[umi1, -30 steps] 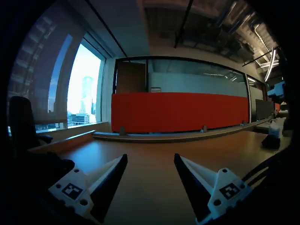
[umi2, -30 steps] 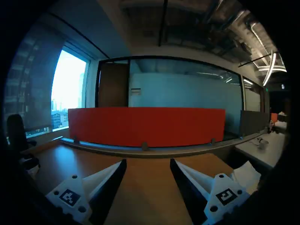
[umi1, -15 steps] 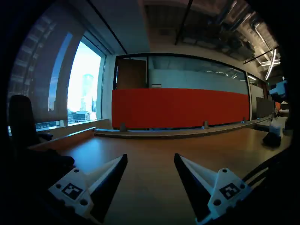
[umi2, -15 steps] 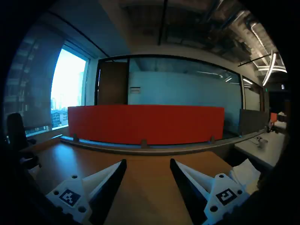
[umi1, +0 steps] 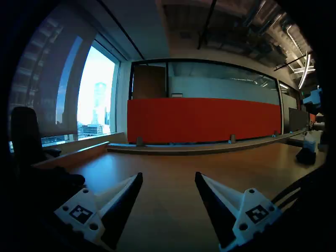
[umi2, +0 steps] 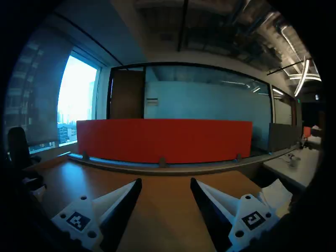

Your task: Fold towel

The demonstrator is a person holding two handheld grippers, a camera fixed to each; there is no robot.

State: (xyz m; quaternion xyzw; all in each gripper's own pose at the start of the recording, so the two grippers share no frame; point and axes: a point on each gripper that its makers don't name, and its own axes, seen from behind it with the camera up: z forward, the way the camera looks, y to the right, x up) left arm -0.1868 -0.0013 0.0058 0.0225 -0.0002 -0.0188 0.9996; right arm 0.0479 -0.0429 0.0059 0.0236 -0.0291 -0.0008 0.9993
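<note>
Brown wood under both tools, is it?

Yes, a smooth brown wooden desk (umi1: 168, 161). The left gripper (umi1: 168, 173) hangs just above it with its two white-and-black fingers spread wide, nothing between them.

And the other one?

The right gripper (umi2: 166, 179) is the same: released, fingers apart, bare desk (umi2: 166, 201) showing in the gap.

What stands along the desk's far edge?

A long red partition panel (umi1: 203, 119) runs the length of that edge, with a glass wall behind it. In the right gripper view the same panel (umi2: 164, 140) faces the fingers squarely.

Where is the towel?

I cannot tell for sure. At the desk's right edge, in the right gripper view, lies a white crumpled sheet (umi2: 275, 193), just beside the right finger; whether it is cloth or paper I cannot tell.

Anything else?

A bright tall window (umi1: 94, 105) is at the left, and a black office chair (umi1: 25, 134) stands past the desk's left edge. A small dark object (umi1: 305, 156) sits near the desk's right edge in the left gripper view.
</note>
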